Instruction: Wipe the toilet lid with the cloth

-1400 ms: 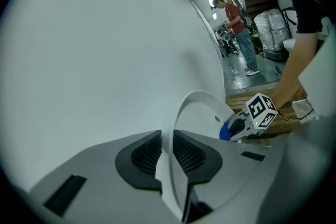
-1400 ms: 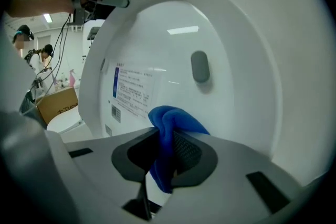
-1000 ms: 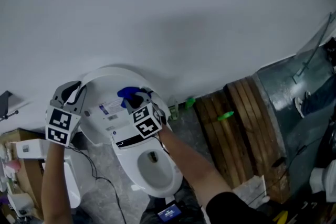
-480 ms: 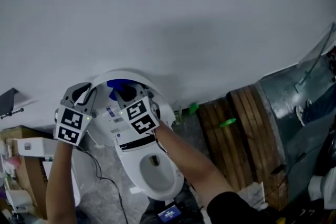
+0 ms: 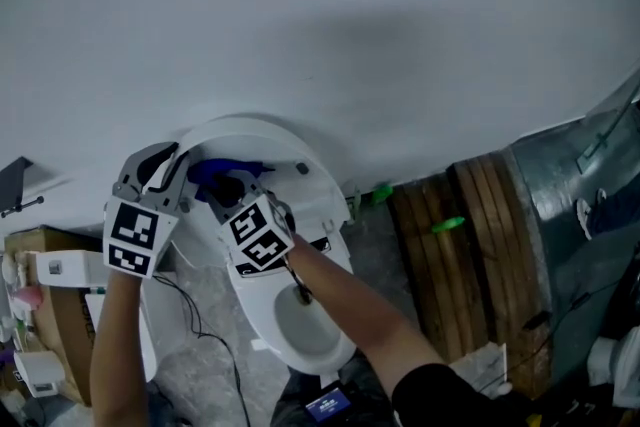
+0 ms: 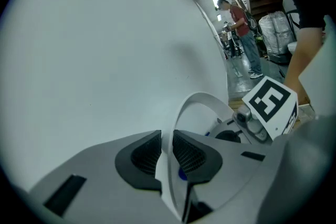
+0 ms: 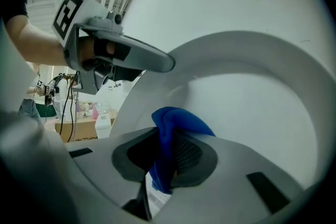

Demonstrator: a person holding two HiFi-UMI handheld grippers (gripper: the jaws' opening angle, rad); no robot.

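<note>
The white toilet lid stands raised against the wall. My left gripper is at the lid's left edge; in the left gripper view its pads are shut on the thin white rim. My right gripper is shut on a blue cloth and holds it against the upper left of the lid's inner face. In the right gripper view the blue cloth bunches up between the pads in front of the lid, with the left gripper just above it.
The open toilet bowl lies below the lid. A black cable runs on the floor to its left, beside a cardboard box. Wooden planks with a green object and a metal sheet lie on the right.
My right gripper has carried the blue cloth leftward and upward across the lid's inner face, towards the left gripper. The left gripper has kept its hold on the rim.
</note>
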